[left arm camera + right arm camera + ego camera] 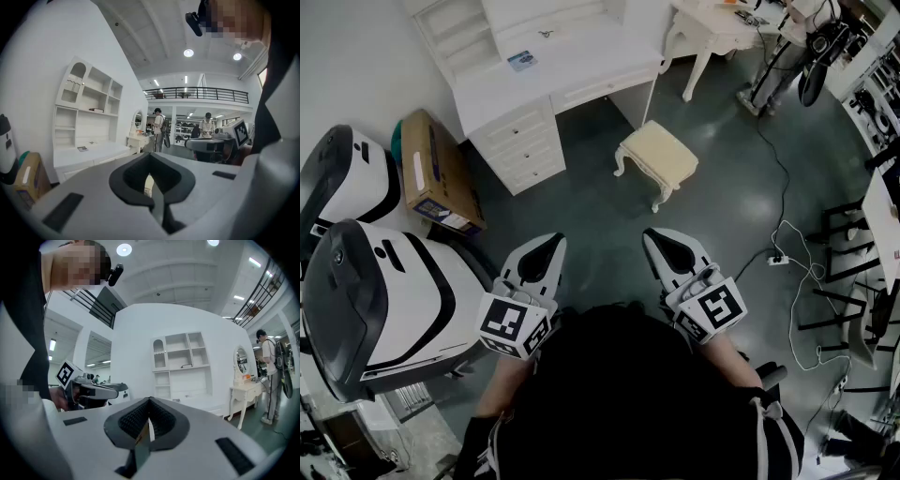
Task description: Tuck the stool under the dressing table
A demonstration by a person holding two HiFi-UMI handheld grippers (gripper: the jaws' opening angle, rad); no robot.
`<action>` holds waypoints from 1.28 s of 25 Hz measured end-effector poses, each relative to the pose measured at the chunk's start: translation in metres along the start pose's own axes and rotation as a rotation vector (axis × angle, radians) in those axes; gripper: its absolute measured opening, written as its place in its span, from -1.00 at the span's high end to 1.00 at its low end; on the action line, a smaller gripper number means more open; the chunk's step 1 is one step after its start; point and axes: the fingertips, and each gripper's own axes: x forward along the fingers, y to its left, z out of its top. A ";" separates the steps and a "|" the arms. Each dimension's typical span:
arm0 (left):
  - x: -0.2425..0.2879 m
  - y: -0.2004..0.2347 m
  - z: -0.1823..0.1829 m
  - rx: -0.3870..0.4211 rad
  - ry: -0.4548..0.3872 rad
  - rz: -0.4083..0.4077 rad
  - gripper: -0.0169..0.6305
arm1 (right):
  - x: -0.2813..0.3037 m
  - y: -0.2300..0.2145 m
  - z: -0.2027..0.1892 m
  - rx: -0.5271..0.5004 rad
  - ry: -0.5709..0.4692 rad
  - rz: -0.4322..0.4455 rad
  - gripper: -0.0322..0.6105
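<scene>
- The stool (657, 156) stands on the grey floor in front of the dressing table (553, 66). It is apart from the table, a little to the right of the knee opening beside the drawer stack (520, 141).
- The stool sits at an angle to the table front, so its sides do not line up with the opening.
- The left gripper (546, 244) is held close to the person's body, well apart from the stool. In the left gripper view, the left gripper (151, 157) has its jaws pressed together with nothing between them.
- The right gripper (661, 240) is also held near the body. In the right gripper view, the right gripper (150, 400) has its jaws closed and empty.
- Handling judgement: the stool looks small and light, with a stiff white frame, curved legs and a soft cream seat pad. It should slide readily on the smooth floor.
- Where to hold: grip the firm seat rail just under the pad, one gripper on each of two opposite sides. The pad is likely to give under the jaws and hold poorly.
- Alternative: set the closed jaws against the near rail and push low. A push high on the pad may tip the stool.
- Before pushing, the stool probably needs turning square to the opening.
- Risk: a curved leg may catch on the drawer stack or on the table's right support.
- Nearby items: a cardboard box (431, 173) lies left of the drawers, and a cable (787, 244) lies on the floor to the right. Both are clear of the direct path.
</scene>
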 end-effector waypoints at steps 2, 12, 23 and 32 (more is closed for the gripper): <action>0.004 -0.009 -0.001 0.002 0.005 -0.007 0.93 | -0.007 -0.004 0.001 0.008 -0.003 -0.003 0.84; 0.037 -0.056 0.000 0.012 0.016 -0.027 0.93 | -0.054 -0.041 -0.002 0.049 -0.022 -0.010 0.84; 0.079 -0.119 0.007 0.026 0.019 -0.063 0.93 | -0.110 -0.067 -0.012 0.098 -0.032 0.020 0.84; 0.105 -0.095 0.001 0.005 0.053 -0.067 0.93 | -0.087 -0.087 -0.024 0.128 0.014 0.009 0.84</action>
